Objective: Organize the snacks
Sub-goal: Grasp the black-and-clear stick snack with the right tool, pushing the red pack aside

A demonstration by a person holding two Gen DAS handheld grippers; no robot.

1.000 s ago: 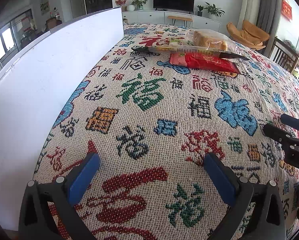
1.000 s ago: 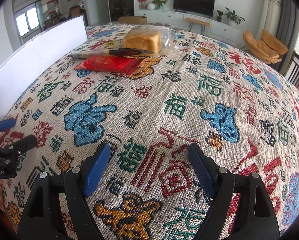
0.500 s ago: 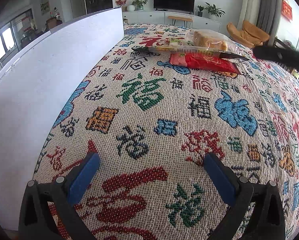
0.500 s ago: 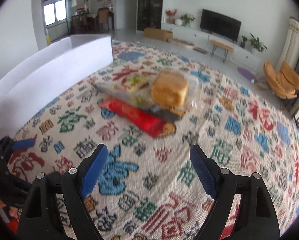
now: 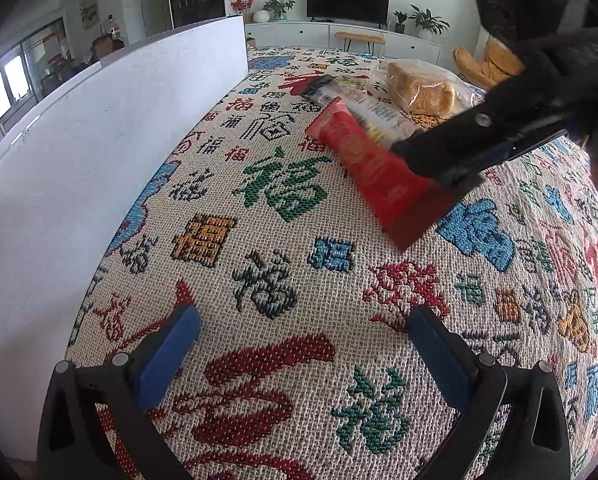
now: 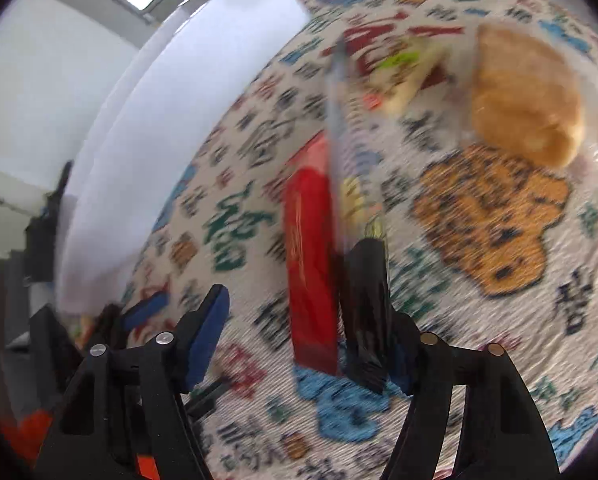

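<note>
Nearby, bagged bread (image 5: 423,90) lies beside the red packet (image 5: 373,164).

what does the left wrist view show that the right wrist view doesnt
Only the left wrist view shows the room behind: the TV, the plants and the orange chair. It also shows the right claw from outside, down at the snacks.

Only the right wrist view shows the red packet and the long dark packet lying between its open fingers, though blurred.

Both show the white box wall, the bagged bread and the patterned cloth.
</note>
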